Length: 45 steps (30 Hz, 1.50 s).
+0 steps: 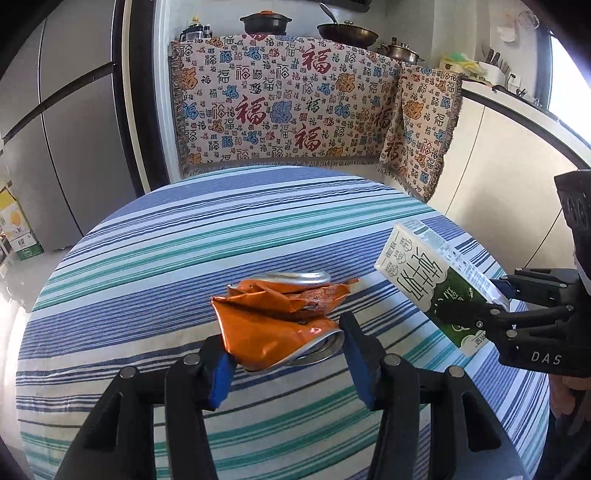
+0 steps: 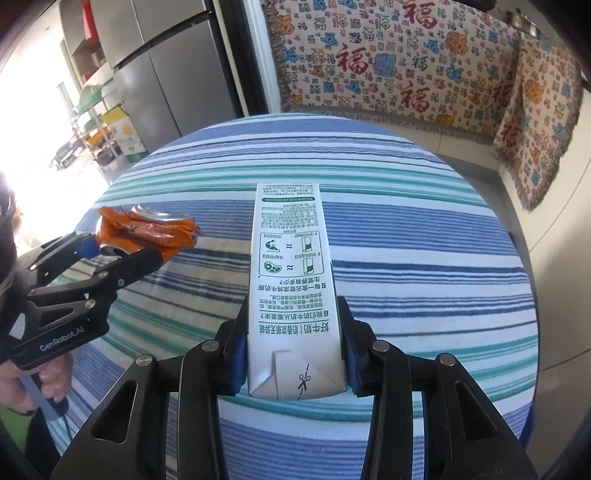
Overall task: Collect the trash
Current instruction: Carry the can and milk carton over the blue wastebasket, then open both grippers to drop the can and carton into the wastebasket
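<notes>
A crushed orange can (image 1: 277, 321) sits between the blue pads of my left gripper (image 1: 288, 365); the pads touch its near end, and it seems held just above the striped tablecloth (image 1: 184, 240). The can also shows in the right wrist view (image 2: 147, 236), in the left gripper (image 2: 110, 254). My right gripper (image 2: 295, 365) is shut on a white and green milk carton (image 2: 291, 277), held above the table. The carton (image 1: 432, 284) and the right gripper (image 1: 498, 306) show at right in the left wrist view.
The round table (image 2: 406, 240) has a blue, green and white striped cloth. A patterned cloth (image 1: 295, 103) hangs over the counter behind, with pots (image 1: 266, 22) on top. A grey fridge (image 1: 55, 129) stands at left, with boxes (image 1: 18, 229) on the floor.
</notes>
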Each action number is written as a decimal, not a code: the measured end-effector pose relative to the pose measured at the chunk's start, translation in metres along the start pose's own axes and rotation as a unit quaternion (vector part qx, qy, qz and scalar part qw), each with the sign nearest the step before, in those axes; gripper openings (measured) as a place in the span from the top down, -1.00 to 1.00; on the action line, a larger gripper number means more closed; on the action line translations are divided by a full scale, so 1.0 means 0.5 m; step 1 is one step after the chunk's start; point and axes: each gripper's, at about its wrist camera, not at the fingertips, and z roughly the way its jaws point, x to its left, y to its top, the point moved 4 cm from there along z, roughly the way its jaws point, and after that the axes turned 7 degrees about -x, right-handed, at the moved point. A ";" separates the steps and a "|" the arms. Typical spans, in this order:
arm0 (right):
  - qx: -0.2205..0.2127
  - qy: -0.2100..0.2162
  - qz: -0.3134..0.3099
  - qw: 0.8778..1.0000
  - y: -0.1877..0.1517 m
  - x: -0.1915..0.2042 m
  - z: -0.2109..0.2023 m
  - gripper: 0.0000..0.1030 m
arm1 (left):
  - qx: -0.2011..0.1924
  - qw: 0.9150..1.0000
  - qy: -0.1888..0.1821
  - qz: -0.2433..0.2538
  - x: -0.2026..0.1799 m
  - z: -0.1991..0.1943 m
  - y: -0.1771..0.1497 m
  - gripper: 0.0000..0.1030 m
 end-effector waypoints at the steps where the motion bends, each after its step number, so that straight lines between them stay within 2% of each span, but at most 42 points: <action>1: -0.001 0.000 0.001 1.000 -0.004 0.000 -0.011 0.19 | -0.001 1.000 -0.002 -0.001 -0.007 -0.006 0.000 -0.03; 11: -0.013 -0.003 0.018 1.000 -0.050 -0.017 -0.096 0.19 | -0.016 1.000 -0.018 0.016 -0.076 -0.061 0.005 -0.03; 16: -0.030 -0.007 0.048 0.998 -0.083 -0.068 -0.167 0.19 | -0.018 0.998 -0.059 0.023 -0.149 -0.088 0.005 -0.03; 23: -0.055 -0.053 0.106 0.991 -0.155 -0.231 -0.303 0.19 | -0.013 0.989 -0.140 0.045 -0.324 -0.091 0.006 -0.03; 28: -0.049 -0.112 0.172 0.977 -0.254 -0.396 -0.378 0.19 | 0.000 0.978 -0.196 0.073 -0.481 -0.083 -0.003 -0.03; 35: -0.007 -0.150 0.269 0.951 -0.406 -0.584 -0.385 0.19 | 0.040 0.959 -0.262 0.102 -0.702 -0.031 -0.036 -0.03; 40: -0.014 -0.161 0.321 0.933 -0.470 -0.673 -0.376 0.19 | 0.090 0.950 -0.280 0.108 -0.816 0.050 -0.075 -0.03; 45: -0.005 -0.166 0.337 0.927 -0.513 -0.716 -0.358 0.19 | 0.123 0.944 -0.287 0.109 -0.874 0.118 -0.101 -0.03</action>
